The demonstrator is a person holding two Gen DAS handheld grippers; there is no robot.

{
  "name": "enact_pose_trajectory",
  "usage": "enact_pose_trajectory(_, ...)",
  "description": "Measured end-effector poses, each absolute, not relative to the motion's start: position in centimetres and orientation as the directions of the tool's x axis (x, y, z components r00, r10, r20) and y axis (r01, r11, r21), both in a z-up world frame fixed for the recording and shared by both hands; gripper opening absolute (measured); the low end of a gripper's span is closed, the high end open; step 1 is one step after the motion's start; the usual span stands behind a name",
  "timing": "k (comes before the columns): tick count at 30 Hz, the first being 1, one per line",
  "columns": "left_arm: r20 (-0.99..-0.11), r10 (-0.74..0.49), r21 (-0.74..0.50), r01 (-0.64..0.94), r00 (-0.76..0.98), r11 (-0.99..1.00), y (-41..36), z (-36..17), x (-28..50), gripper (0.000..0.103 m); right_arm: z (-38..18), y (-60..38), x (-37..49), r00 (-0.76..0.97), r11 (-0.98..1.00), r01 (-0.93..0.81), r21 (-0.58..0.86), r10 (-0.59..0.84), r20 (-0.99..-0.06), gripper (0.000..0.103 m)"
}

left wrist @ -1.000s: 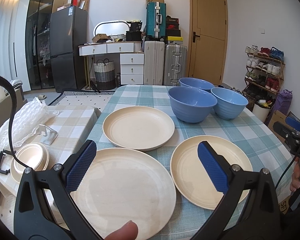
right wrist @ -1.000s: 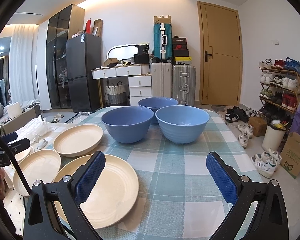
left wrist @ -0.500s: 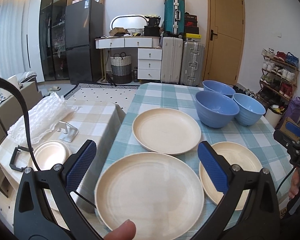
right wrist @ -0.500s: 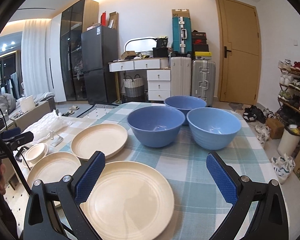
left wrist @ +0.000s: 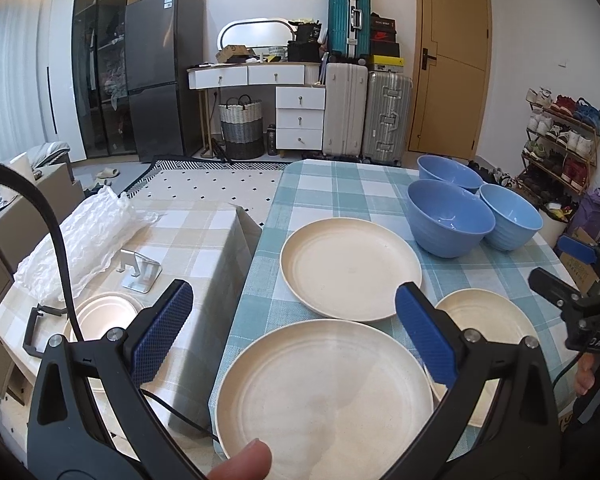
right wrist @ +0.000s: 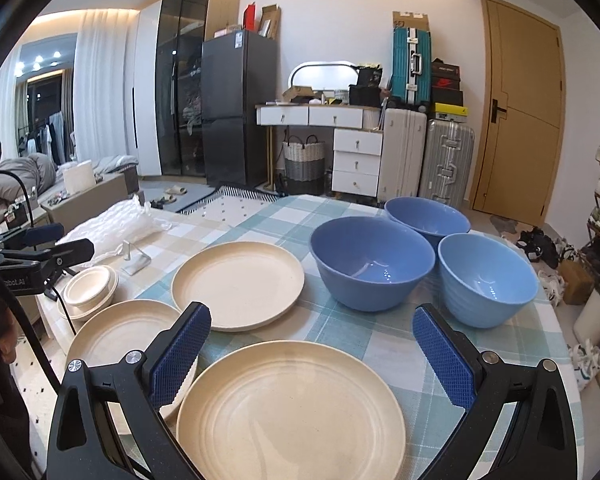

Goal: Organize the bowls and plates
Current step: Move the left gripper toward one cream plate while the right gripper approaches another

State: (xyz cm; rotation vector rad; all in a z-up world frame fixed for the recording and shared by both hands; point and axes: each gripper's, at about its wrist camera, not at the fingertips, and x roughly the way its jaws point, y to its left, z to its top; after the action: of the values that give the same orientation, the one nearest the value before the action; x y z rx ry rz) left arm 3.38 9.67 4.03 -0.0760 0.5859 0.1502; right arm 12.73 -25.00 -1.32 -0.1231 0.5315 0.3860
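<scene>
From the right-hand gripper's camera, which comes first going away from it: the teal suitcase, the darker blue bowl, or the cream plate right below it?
Seen from the right gripper, jaws open:
1. Cream plate, directly below it on the table's near edge.
2. Darker blue bowl, mid-table, slightly right.
3. Teal suitcase, against the far wall, stacked on other luggage.

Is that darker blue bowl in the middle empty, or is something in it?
Empty. The right wrist view looks straight into the darker blue bowl, showing only its bare, shiny inside; it stands upright.

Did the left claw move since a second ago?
Yes. The left claw swung left: the blue bowls slid toward the right of its view, and more of the side table shows.
</scene>
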Motion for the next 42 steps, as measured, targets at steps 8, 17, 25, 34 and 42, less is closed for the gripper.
enact_pose_trajectory(8,-0.588,0.105,-0.019,-0.143,0.802,0.989,9.9,3.7,5.8,0.101,-1.8,-23.2,16.0,0.738,0.909,-0.417,0.023,0.353,-0.574,0.103)
enact_pose_trajectory(17,-0.632,0.108,-0.017,-0.153,0.768,0.988,10.5,2.9,9.1,0.101,-2.8,-21.6,19.2,0.648,0.89,-0.44,0.122,0.409,-0.643,0.103)
enact_pose_trajectory(25,-0.689,0.045,-0.105,-0.161,0.723,0.981,12.1,2.6,12.2,0.101,-3.8,-20.2,21.1,0.596,0.882,-0.446,0.151,0.419,-0.685,0.103)
enact_pose_trajectory(34,-0.729,0.015,-0.126,-0.156,0.684,0.98,13.0,1.3,14.8,0.101,-4.8,-19.5,23.1,0.548,0.89,-0.417,0.186,0.41,-0.73,0.103)
enact_pose_trajectory(42,-0.76,0.051,-0.067,-0.157,0.648,0.985,12.4,-0.2,17.5,0.101,-5.3,-18.6,24.6,0.525,0.892,-0.411,0.188,0.4,-0.751,0.103)
